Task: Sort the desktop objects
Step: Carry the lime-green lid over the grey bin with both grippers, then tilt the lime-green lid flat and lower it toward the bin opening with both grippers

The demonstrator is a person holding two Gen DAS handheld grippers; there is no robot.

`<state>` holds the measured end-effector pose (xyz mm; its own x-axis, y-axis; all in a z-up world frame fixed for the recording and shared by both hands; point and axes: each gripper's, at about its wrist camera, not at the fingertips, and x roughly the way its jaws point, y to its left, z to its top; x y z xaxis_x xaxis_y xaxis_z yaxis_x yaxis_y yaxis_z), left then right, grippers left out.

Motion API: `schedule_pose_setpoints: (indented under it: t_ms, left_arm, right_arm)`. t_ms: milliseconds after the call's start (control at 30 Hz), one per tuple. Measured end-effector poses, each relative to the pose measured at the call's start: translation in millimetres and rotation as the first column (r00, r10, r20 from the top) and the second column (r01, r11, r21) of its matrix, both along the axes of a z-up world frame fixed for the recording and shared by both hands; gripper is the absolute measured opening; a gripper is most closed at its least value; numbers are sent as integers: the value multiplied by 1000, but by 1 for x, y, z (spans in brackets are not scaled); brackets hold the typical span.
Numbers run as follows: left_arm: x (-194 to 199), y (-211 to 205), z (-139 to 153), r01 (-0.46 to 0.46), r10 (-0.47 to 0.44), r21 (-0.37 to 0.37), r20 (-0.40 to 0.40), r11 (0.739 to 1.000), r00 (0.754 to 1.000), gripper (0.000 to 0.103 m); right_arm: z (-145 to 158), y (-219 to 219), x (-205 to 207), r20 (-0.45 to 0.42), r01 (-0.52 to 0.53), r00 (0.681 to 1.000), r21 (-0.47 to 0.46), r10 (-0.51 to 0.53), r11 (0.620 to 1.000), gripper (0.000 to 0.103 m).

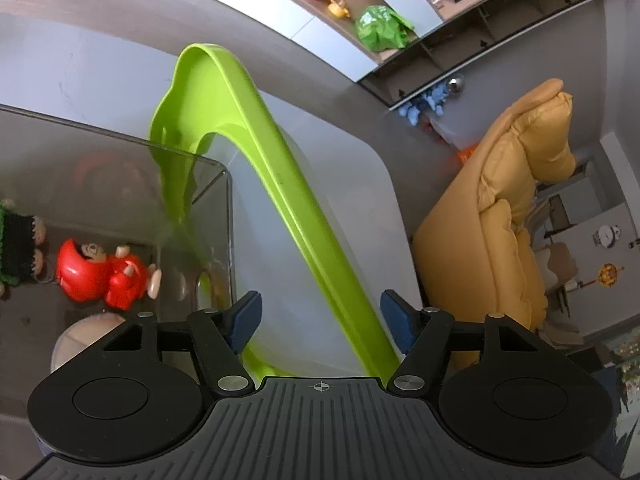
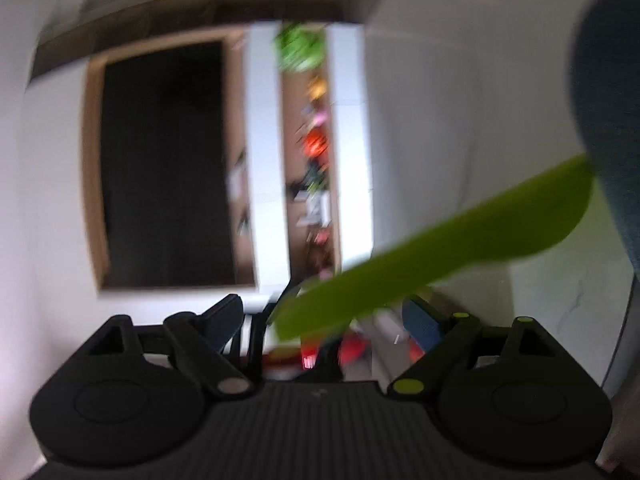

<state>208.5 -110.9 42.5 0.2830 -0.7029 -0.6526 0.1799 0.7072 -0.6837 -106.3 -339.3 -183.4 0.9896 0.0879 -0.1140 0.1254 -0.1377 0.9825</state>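
Red plastic figure toy lies at the far left on the smoked-glass table, looks light, hard and a bit slick, so its chunky body is probably the best spot to pinch. A round lid-like thing sits just below it. Moving right, the left gripper has its fingers spread wide, with the lime green lid rim of a clear storage bin running up between them, not clamped. That rim seems stiff but thin. The glass corner sits close beside the bin, so there's little room there. Further right the yellow sofa stands well apart. The right gripper is blurry, fingers apart, a green strip crossing them.
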Motion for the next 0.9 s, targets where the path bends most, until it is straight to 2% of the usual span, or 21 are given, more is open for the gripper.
schedule_pose_setpoints:
  t_ms: [33,100,167,200,233,267,300,367,400,500,600,667,733,833,900]
  left_arm:
    - [0,1,-1,2,-2,-3,-4,1000,1000,74]
    - [2,3,-2,10,-10,-1,-8,1000,1000,76]
    - [3,6,-5,15,-15,-16,-14,1000,1000,76]
    - [4,7,-6,12,-13,-27,-13,1000,1000,77]
    - [4,9,-8,8,-9,-42,-7,999,1000,77]
    - [5,11,-10,8,-8,-61,-7,998,1000,75]
    - [5,13,-12,2,-1,-78,3,997,1000,72]
    - [5,15,-13,-4,5,-88,19,996,1000,69]
    - [5,17,-14,-6,8,-97,22,995,1000,64]
    - [9,27,-12,-18,25,-186,35,982,999,51]
    - [3,39,13,-8,35,-201,135,980,990,51]
    - [-6,52,35,-4,47,-191,223,982,974,51]
    - [-23,79,53,-22,82,-206,289,978,954,51]
    - [-53,132,68,-76,156,-231,351,970,923,52]
    - [-78,168,70,-129,209,-219,396,967,894,57]
  right_arm:
    - [-7,-4,2,-31,28,999,42,-27,999,89]
    - [-24,-12,6,-76,57,996,150,-46,987,76]
    - [-39,-19,21,-39,-38,998,246,50,968,21]
    - [-45,-22,26,-33,-107,992,265,120,958,18]
    - [-51,-23,29,-15,-136,989,268,145,954,15]
    - [-56,-24,30,5,-162,986,259,166,952,15]
    - [-56,-27,29,30,-175,984,201,173,964,15]
    - [-40,-33,28,54,-183,982,28,182,983,16]
    - [-29,-36,29,67,-192,978,-61,196,980,17]
    - [6,-43,36,117,-207,962,-271,246,940,18]
    - [40,-43,43,172,-206,937,-435,305,877,19]
    - [60,-40,50,218,-223,902,-506,374,833,21]
    - [74,-34,57,257,-253,859,-537,442,804,21]
    - [92,-14,65,294,-309,787,-572,542,760,21]
    - [99,6,69,303,-358,733,-589,609,725,21]
